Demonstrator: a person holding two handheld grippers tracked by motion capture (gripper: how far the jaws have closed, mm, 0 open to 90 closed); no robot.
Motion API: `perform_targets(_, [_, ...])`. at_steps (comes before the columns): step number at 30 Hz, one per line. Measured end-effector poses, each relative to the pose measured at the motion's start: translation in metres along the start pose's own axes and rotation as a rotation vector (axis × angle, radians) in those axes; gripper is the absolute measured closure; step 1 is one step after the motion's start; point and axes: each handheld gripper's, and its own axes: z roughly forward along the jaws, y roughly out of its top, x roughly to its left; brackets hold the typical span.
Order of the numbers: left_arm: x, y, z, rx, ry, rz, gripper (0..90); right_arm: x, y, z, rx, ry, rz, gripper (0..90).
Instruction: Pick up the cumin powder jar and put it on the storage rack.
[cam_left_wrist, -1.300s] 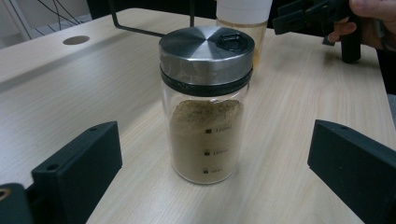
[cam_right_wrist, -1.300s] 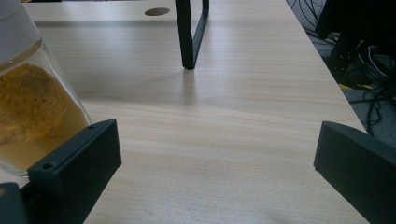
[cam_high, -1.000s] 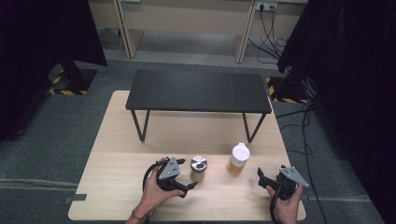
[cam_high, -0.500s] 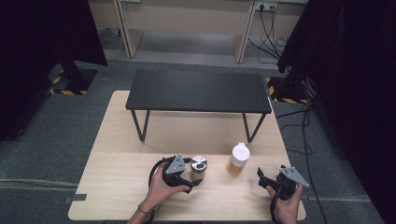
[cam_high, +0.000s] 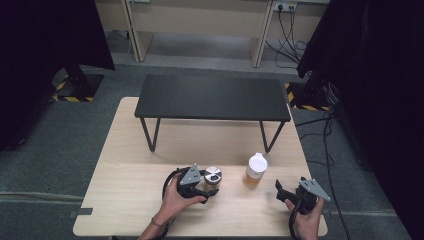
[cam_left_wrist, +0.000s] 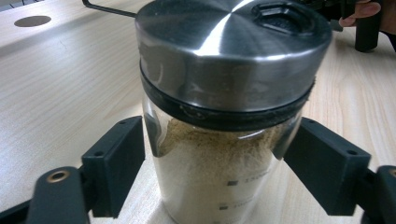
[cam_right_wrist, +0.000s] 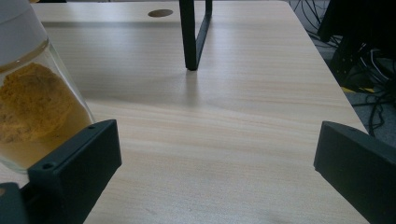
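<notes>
Because I mean to lift the steel-lidded jar (cam_left_wrist: 224, 112) of pale powder, I have brought my left hand-held gripper (cam_high: 205, 188) in low from the front edge of the worktop (cam_high: 125, 170), so the jaws take the glass below the lid's black band, where the wall is straight. They have just been closing with the jar between them, and as far as I can see both pads now meet the glass, pinching it. The jar stands upright near the front edge, a little left of its middle. My right hand-held gripper (cam_high: 283, 192) waits by the front right corner, spread wide with nothing between its jaws. It points past the white-capped jar (cam_high: 256, 170) of orange powder, which stands just beside its left jaw, probably the next thing to take. A low black stand (cam_high: 212, 97) on thin legs spans the far half, likely where the jars will go. The worktop is pale wood with a round cable hole (cam_right_wrist: 160, 13) toward the back. Around it are grey carpet (cam_high: 60, 145), black curtains (cam_high: 45, 35) on both sides and loose cables (cam_high: 327, 130) on the right.
</notes>
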Motion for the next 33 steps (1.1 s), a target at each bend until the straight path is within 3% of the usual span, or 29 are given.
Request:
perform_targets(8, [0.002, -0.001, 0.003, -0.008, -0.009, -0.002, 29.2, 0.0, 0.0, 0.0, -0.001, 0.002, -0.002, 0.8])
perform_targets(17, [-0.002, -0.003, 0.003, -0.016, 0.008, -0.007, 29.9, -0.001, 0.0, 0.0, -0.002, 0.004, -0.002, 0.8])
perform_targets(22, [-0.002, -0.005, 0.0, -0.025, 0.005, -0.036, 30.2, 0.0, -0.001, 0.0, -0.003, 0.0, -0.005, 0.8])
perform_targets(28, [-0.013, -0.003, -0.019, -0.04, 0.038, -0.027, 30.2, 0.0, -0.001, 0.0, -0.004, 0.0, -0.005, 0.8])
perform_targets(33, [-0.023, 0.0, -0.047, -0.069, 0.075, -0.007, 30.2, 0.002, -0.001, 0.0, -0.004, -0.003, -0.013, 0.8])
